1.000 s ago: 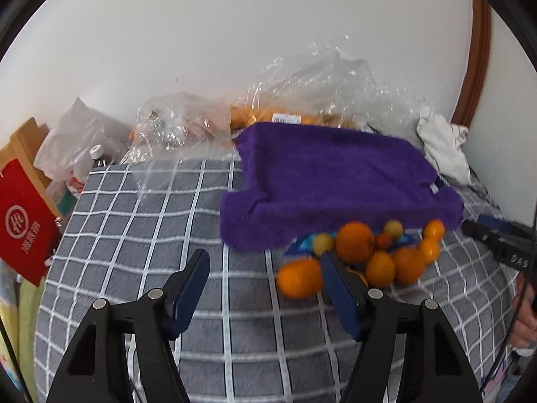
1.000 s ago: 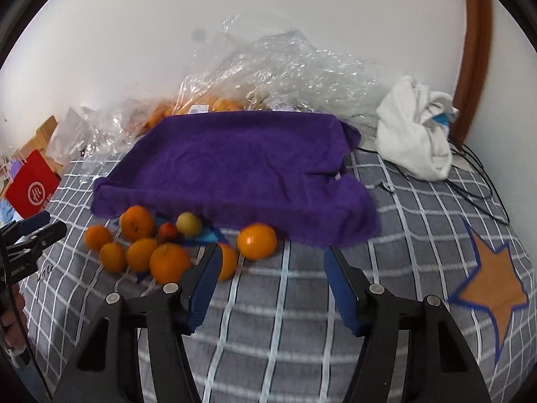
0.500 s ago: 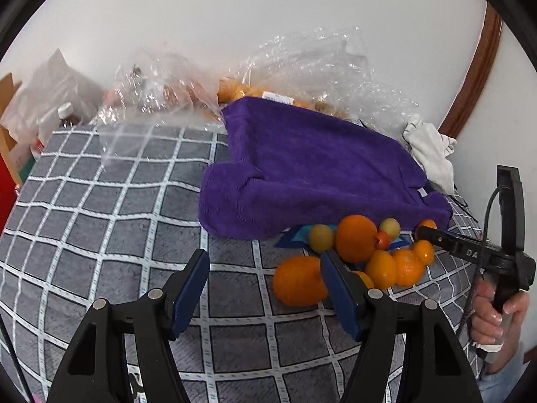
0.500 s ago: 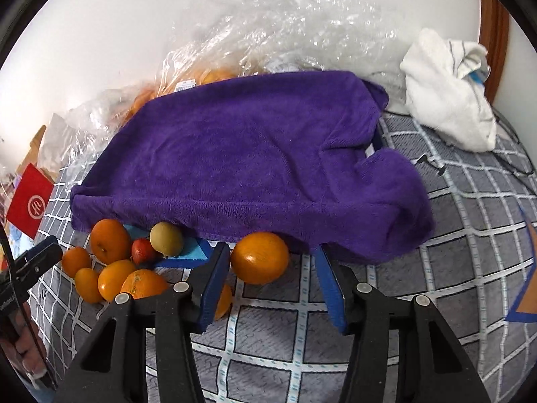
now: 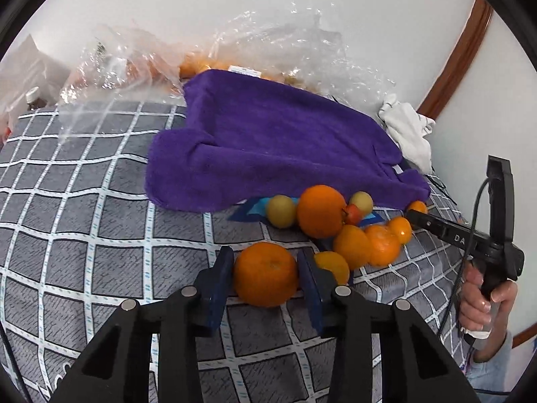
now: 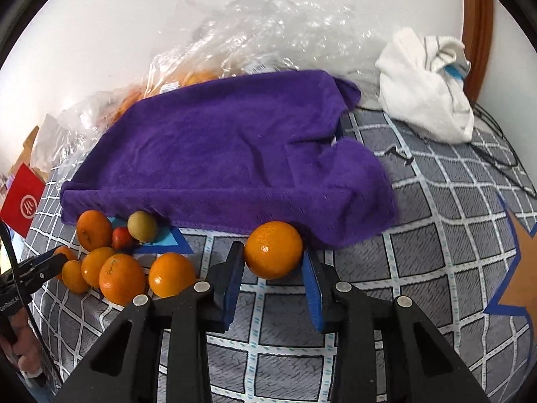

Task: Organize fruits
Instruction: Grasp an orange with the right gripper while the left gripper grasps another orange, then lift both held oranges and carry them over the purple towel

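**Both grippers closed on oranges; lift pending**

Step in hand: grasp, done by both hands at once. Left gripper closed on the near orange, pads touching both flanks, fruit resting on the checked bedcover just clear of the fruit cluster. Jaws just been closing, orange between them. Right gripper likewise closed on the lone orange, held at the pad tips only, hard against the front hem of the purple towel. Jaws there also just been closing, fruit between. Neither orange lifted yet, judging by contact with the cover.

Next move, as judged: straight lift of each fruit, then transfer to a sorting place. No bowl, tray or other container in view, so destination cannot be told.

Hazards noted:
- Tip grip on the right: risk of the round fruit slipping out forward under the towel edge.
- Small orange just beside the left gripper's right finger; likely to roll if nudged.
- Soft cover: loose fruit liable to roll.

Surroundings: clear plastic bags with more oranges behind the towel, white cloth, black cable, red carton. None obstructing.
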`<state>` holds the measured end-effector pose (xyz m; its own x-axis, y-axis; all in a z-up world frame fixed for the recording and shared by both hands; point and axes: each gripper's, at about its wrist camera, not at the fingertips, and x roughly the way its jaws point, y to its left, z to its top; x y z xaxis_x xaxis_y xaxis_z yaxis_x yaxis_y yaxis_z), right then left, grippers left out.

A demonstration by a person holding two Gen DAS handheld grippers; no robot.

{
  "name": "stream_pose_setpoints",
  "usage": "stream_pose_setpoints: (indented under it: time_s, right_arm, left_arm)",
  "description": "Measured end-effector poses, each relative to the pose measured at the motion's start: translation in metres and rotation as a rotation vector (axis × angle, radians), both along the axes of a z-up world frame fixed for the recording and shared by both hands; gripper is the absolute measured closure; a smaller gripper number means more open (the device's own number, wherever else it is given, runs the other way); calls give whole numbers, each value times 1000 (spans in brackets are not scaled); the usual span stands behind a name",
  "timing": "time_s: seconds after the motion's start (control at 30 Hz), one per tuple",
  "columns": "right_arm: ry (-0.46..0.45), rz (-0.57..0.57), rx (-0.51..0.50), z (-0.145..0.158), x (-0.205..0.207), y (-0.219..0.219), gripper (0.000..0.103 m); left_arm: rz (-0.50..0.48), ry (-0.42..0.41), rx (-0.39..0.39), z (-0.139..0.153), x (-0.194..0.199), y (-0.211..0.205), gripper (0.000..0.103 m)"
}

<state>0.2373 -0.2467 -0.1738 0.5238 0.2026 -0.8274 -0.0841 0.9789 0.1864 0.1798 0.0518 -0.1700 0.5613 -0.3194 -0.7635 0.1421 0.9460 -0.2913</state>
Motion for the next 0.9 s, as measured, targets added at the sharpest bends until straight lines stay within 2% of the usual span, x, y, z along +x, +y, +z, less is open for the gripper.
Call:
stream_pose_setpoints:
  time_s: [0.1,0.3,0.47,0.63,0.9]
  right_arm:
    - [-1,0,-11,-3,0,1,69]
    - [-23,-23,-12,-6,3,0,68]
    - [-45,-28,-16,-5,2,0,68]
    - [-102,-9,-7,5,-5,-1,68]
    - [-205,27,21,26,-17,1,69]
  left_arm:
    - [30,-4,24,1,-1,3,65]
    - [8,33,63,-4,0,-3,63]
    - [6,2,118,-3,-5,-10,65]
    - [13,-27,107,2,-8,-7,65]
    - [55,-119,100,17,-14,0,65]
